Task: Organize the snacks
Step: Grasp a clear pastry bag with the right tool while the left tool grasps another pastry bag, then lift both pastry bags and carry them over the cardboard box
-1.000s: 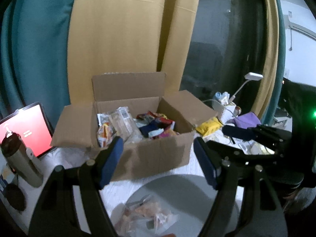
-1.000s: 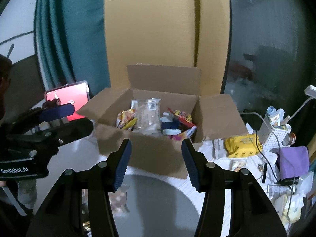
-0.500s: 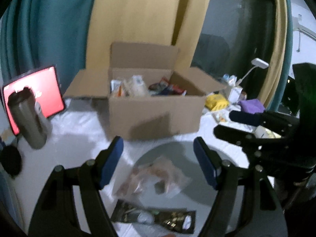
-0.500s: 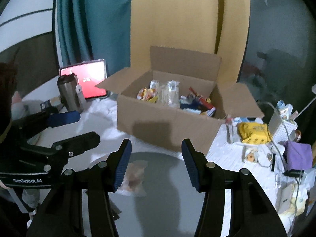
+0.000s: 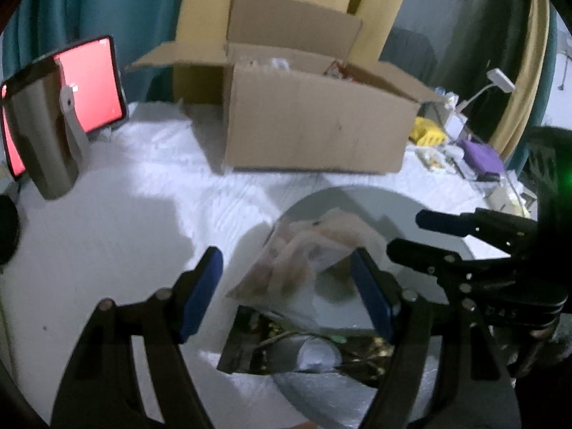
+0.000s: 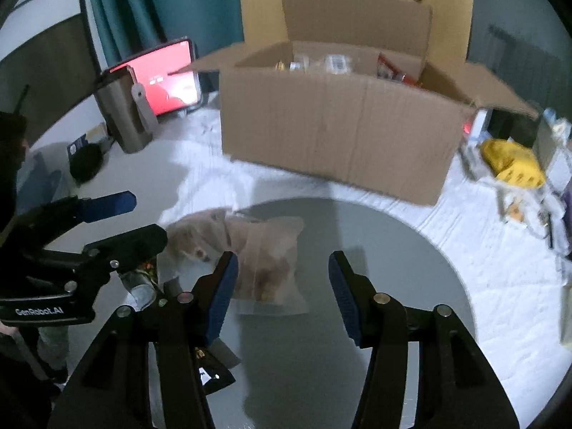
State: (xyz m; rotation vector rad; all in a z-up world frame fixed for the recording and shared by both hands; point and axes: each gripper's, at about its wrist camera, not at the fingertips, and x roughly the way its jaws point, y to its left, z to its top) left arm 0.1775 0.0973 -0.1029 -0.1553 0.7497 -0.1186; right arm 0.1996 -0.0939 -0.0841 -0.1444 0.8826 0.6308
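Note:
A clear bag of pale snacks lies on the left part of a round grey mat. A dark snack packet lies just in front of it. My left gripper hovers above the clear bag with its jaws apart and nothing pressed. My right gripper stands over the mat beside the bag, its jaws opening and empty. Behind the mat stands an open cardboard box with several snack packs inside.
A steel tumbler and a red-screened tablet stand at the left. A yellow pack, a purple cloth and small clutter lie at the right. Curtains hang behind the box.
Both grippers have come down toward the mat, so the box now sits higher and its contents are mostly hidden. The right jaws have widened. The clear bag now lies between the left jaws.

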